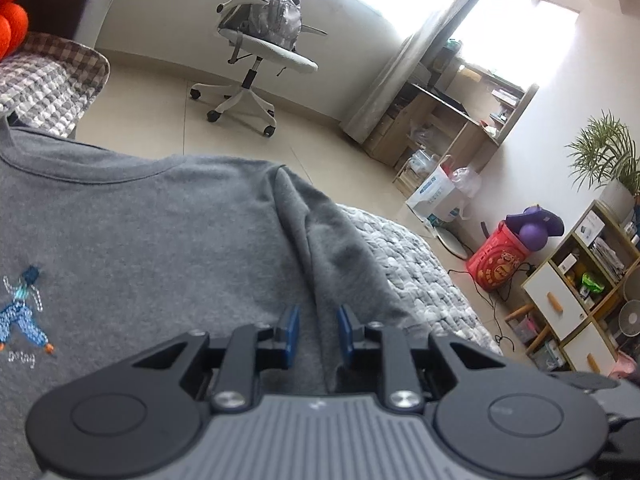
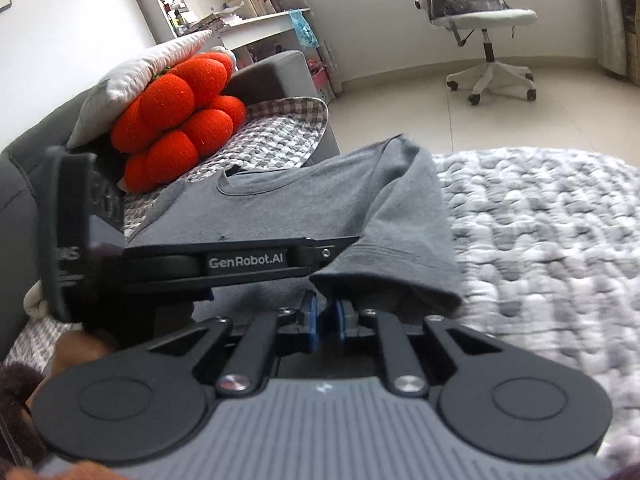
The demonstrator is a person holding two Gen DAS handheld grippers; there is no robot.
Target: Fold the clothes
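The left tool (image 1: 318, 330) sits parted over the grey shirt (image 1: 160, 232); the right tool (image 2: 325, 322) pinches its sleeve (image 2: 404, 256) above the blanket (image 2: 540, 240).

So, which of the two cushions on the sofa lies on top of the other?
The plain white pillow; it rests on the red cushion of round balls, which sits underneath.

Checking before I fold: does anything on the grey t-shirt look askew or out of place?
Yes. The grey t-shirt has its sleeve flopped over the right gripper, bunched rather than flat. No damage or stains show.
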